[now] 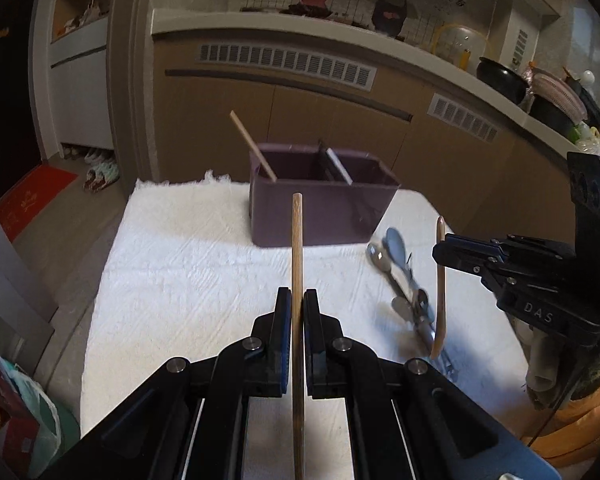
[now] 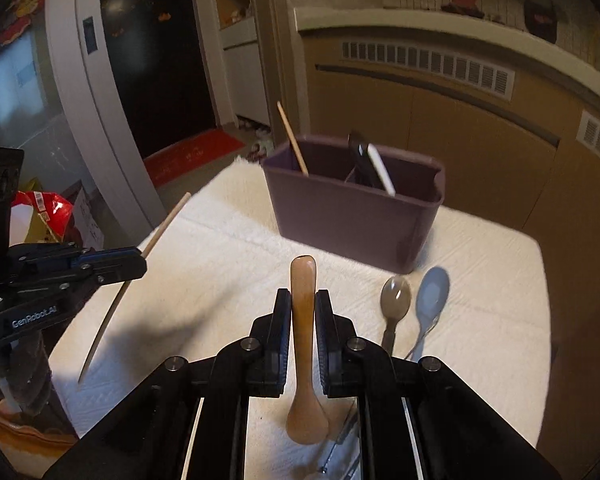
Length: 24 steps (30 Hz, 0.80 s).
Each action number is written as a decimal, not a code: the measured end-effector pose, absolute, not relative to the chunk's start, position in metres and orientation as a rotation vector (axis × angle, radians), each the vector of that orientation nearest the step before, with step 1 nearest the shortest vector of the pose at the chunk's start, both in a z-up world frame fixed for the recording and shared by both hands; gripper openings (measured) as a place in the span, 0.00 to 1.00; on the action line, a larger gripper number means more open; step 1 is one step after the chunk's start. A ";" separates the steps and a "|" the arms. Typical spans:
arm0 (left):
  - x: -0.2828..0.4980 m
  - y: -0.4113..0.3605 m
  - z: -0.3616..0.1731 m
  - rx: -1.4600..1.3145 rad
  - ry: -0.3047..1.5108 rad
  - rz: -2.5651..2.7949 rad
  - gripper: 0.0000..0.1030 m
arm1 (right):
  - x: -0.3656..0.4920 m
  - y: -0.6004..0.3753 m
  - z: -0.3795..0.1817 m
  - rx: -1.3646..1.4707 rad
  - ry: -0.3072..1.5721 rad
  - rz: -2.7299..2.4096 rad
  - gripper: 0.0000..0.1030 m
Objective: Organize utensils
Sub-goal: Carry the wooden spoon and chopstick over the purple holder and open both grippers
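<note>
Motion-blurred spoons (image 1: pixel 400 276), chopstick (image 1: pixel 298 360) end cropped

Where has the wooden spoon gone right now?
The light wooden spoon is clamped in the right gripper, lifted above the white towel, in front of the purple utensil box.

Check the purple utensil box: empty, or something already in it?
Not empty. The purple box holds one wooden chopstick leaning in its left compartment, and a dark utensil plus a white one by the divider.
</note>
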<state>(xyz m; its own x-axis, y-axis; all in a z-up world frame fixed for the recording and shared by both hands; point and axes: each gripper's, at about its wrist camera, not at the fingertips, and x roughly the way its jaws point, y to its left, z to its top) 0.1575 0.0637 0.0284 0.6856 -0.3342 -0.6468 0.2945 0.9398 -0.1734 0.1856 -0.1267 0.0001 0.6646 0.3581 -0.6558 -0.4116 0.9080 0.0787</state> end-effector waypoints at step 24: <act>0.288 -0.004 0.197 -0.032 0.141 -0.340 0.04 | 0.277 -0.161 0.199 -0.089 0.241 0.303 0.12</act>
